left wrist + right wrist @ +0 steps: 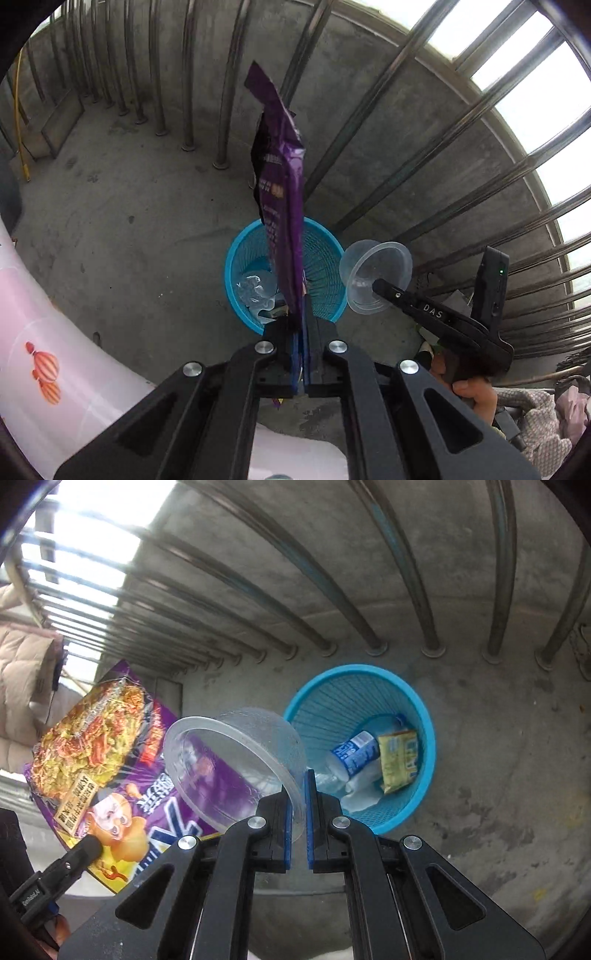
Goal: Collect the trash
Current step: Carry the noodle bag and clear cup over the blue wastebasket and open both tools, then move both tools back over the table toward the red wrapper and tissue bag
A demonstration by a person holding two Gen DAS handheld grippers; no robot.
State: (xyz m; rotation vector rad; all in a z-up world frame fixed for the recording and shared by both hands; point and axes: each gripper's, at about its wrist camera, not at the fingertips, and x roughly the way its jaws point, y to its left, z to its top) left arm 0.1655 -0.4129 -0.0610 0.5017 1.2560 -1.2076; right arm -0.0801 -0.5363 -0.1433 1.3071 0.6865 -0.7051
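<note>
My left gripper (300,332) is shut on a purple noodle wrapper (282,192), seen edge-on, hanging above a blue mesh trash basket (328,258) on the concrete floor. My right gripper (297,794) is shut on the rim of a clear plastic bowl (236,760), tipped on its side beside the basket's (424,716) left rim. From the right wrist view the same wrapper (110,760) shows its printed face at the left, with the left gripper (88,845) pinching its lower edge. The basket holds a plastic bottle (354,755), a yellow packet (400,758) and crumpled clear plastic (255,290).
Steel railing bars (229,92) fixed in the concrete stand right behind the basket. A pink printed cloth (48,332) covers a surface at the lower left. A hand (472,391) grips the right tool, with a knitted sleeve (535,424) beside it. A beige padded jacket (22,672) hangs at far left.
</note>
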